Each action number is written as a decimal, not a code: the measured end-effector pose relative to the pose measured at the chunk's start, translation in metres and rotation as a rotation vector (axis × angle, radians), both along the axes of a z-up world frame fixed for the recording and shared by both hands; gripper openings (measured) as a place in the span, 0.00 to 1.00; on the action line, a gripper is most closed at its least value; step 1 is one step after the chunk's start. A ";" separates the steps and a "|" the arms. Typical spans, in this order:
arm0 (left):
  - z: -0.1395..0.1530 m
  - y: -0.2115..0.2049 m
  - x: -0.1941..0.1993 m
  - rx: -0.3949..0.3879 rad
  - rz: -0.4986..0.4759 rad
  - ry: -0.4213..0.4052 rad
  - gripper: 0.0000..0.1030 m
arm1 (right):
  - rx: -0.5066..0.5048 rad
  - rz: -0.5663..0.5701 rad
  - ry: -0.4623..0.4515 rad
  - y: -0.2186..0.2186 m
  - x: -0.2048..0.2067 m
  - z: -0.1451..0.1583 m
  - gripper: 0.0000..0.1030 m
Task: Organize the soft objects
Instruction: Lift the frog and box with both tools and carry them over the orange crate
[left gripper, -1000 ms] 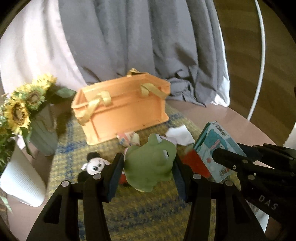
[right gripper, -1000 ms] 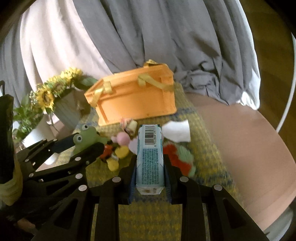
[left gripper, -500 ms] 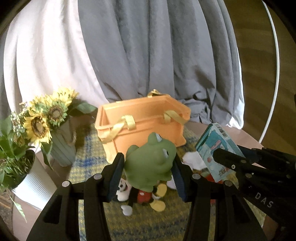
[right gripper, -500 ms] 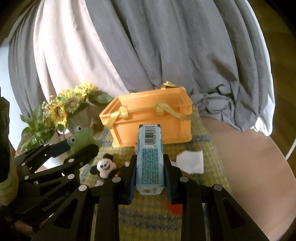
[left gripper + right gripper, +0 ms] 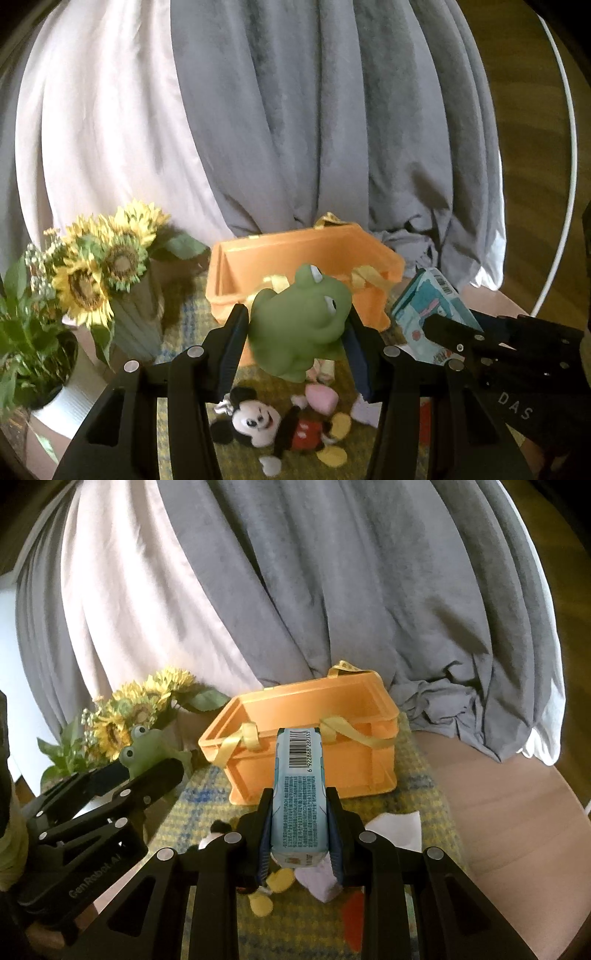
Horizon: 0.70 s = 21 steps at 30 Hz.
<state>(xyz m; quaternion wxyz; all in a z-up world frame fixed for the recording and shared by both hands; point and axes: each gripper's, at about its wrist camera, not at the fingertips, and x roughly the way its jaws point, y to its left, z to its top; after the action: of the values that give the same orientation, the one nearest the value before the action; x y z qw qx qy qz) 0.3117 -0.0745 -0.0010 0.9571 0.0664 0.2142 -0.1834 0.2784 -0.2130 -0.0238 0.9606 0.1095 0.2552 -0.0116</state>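
My left gripper (image 5: 293, 332) is shut on a green frog toy (image 5: 299, 325) and holds it in the air just in front of the open orange basket (image 5: 229, 291) with yellow handles. My right gripper (image 5: 299, 819) is shut on a light blue tissue pack (image 5: 299, 794), also raised in front of the basket (image 5: 314, 760). The frog (image 5: 142, 753) and the left gripper show at the left of the right wrist view; the tissue pack (image 5: 428, 314) shows at the right of the left wrist view. A Mickey Mouse plush (image 5: 280, 432) lies on the woven mat below.
A vase of sunflowers (image 5: 110, 273) and a white potted plant (image 5: 33, 350) stand left of the basket. A white tissue (image 5: 395, 830) and small soft toys lie on the yellow mat (image 5: 432, 794). Grey and white curtains hang behind. The round table's edge is at the right.
Both grippers have risen from the mat with their loads and now sit higher, closer to the basket's rim. The Mickey plush has come into view below.
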 end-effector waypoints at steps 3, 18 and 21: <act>0.005 -0.001 0.011 -0.005 0.007 -0.018 0.48 | -0.007 0.002 -0.015 -0.001 0.010 0.006 0.26; 0.030 -0.006 0.085 0.018 0.033 -0.078 0.48 | -0.103 0.008 -0.104 -0.009 0.084 0.049 0.26; 0.032 -0.010 0.106 0.038 0.034 -0.069 0.48 | -0.105 0.008 -0.083 -0.014 0.105 0.050 0.26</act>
<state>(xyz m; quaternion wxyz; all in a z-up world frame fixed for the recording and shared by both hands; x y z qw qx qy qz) 0.4181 -0.0850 0.0306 0.9654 0.0874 0.1858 -0.1608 0.3832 -0.2274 0.0262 0.9748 0.0581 0.2148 -0.0165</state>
